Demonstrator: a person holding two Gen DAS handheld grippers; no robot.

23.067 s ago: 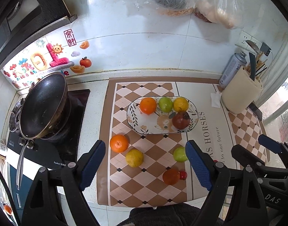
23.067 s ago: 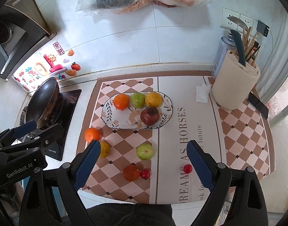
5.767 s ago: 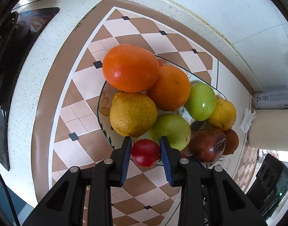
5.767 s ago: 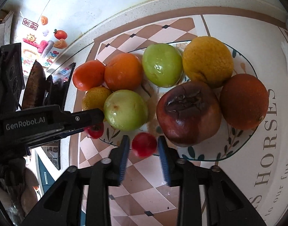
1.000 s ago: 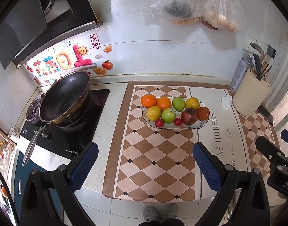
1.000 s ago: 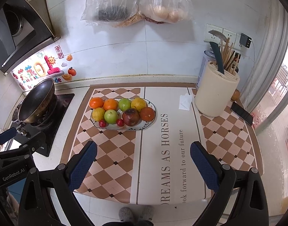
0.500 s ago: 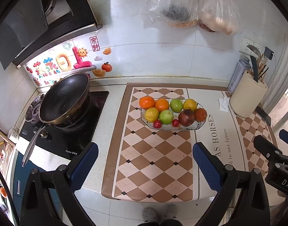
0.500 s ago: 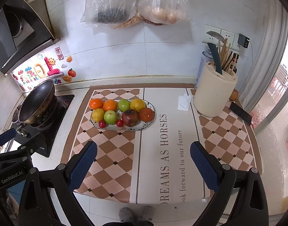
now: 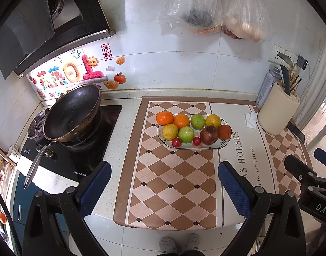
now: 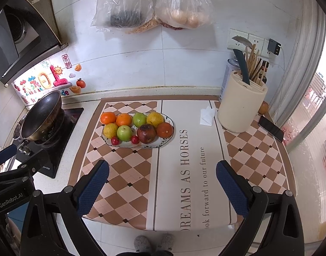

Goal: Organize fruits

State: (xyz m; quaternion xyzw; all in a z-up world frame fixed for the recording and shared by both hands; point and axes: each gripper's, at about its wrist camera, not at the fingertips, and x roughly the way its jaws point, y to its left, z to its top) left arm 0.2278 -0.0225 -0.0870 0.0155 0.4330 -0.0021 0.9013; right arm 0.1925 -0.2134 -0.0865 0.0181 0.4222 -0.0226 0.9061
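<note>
From the left wrist, the left gripper [image 9: 164, 188] has its jaws wide apart and holds nothing. It hangs over the mat [image 9: 175, 181], well back from the plate [image 9: 226, 142]. All the fruit [image 9: 186, 134] sits on the plate, with two small red ones at the front edge. The job looks done, so the best thing now is to keep the jaws away and not bump the plate. A wok [image 9: 72, 114] sits on the stove to the left. A knife block [image 9: 277, 115] stands to the right. From the right wrist, the right gripper [image 10: 162, 184] is wide open and empty too, out over the near edge of the worktop [image 10: 90, 104]. The plate [image 10: 170, 133] sits far ahead. Bags [image 10: 124, 4] hang on the white wall, and a phone [image 10: 270, 128] lies near the window.
</note>
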